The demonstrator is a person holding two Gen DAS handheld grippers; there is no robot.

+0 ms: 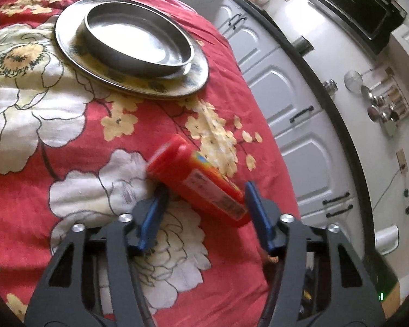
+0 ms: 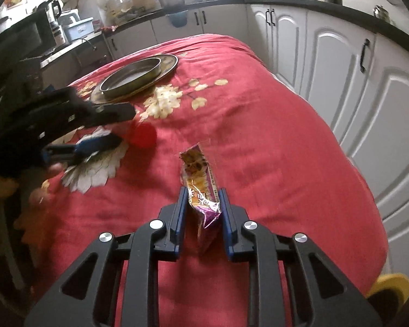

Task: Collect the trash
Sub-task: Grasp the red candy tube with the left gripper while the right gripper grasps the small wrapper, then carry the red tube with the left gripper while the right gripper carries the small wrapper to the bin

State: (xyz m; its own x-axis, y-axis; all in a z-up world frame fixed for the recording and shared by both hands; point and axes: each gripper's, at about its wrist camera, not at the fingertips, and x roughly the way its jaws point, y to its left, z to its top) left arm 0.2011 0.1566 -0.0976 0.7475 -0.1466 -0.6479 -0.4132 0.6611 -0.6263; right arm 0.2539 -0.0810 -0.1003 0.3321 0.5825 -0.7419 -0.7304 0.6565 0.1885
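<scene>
On the cloth-covered desk [image 2: 259,125], the left gripper [image 1: 204,199] spread its open fingers around the lying red bottle [image 1: 196,179], while the right gripper [image 2: 201,207] pinched the snack wrapper [image 2: 201,188], apparently for collection.

Pan [image 1: 139,41] on plate [image 1: 196,79], bottle [image 1: 196,185] nearer, wrapper [image 2: 201,188] right of bottle

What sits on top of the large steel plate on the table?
A round steel pan rests on the steel plate, and looks empty inside. The plate's centre is covered by the pan, so anything beneath it cannot be seen.
</scene>
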